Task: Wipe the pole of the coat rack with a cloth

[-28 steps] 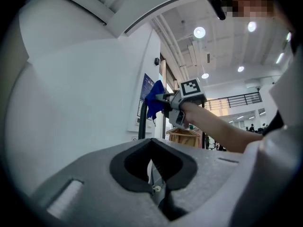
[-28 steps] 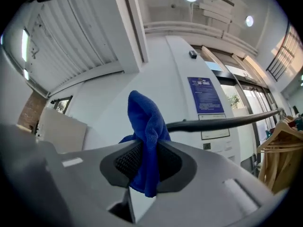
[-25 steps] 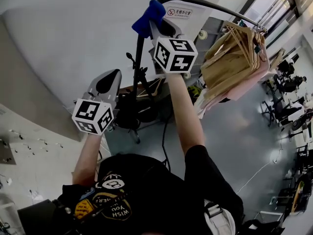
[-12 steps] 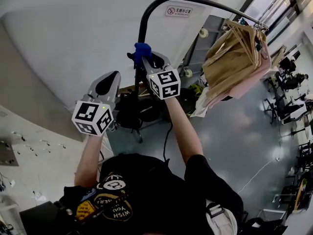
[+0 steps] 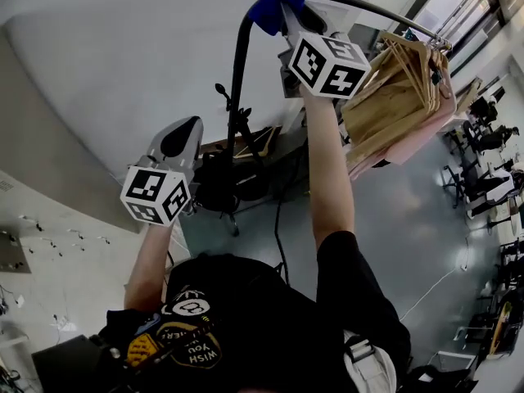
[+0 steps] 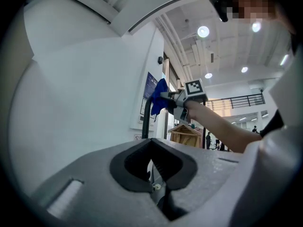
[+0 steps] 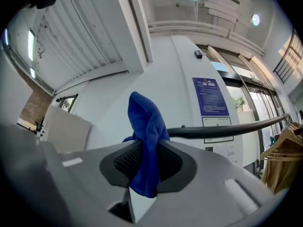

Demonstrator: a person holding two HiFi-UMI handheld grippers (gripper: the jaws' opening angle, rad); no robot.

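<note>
Right gripper [image 5: 288, 8]: raised overhead on an extended arm [image 5: 327, 178]; jaws closed on a blue cloth [image 7: 145, 126], which is pinched between the two pads and stands up above them as a folded peak (a shorter tail hangs below the pads).

Cloth position: at the upper bend of the coat rack pole [image 5: 240, 72], where the black upright curves over into the horizontal rail; in the right gripper view the rail [image 7: 227, 129] emerges from behind the cloth and runs to the right; cloth and rail appear to be in contact.

Left gripper [image 6: 152, 161]: held lower, to the left of the upright and apart from it; jaws brought together with nothing between them.

Wooden hangers [image 5: 401, 80] with garments hang from the rail farther right, clear of the cloth.
</note>
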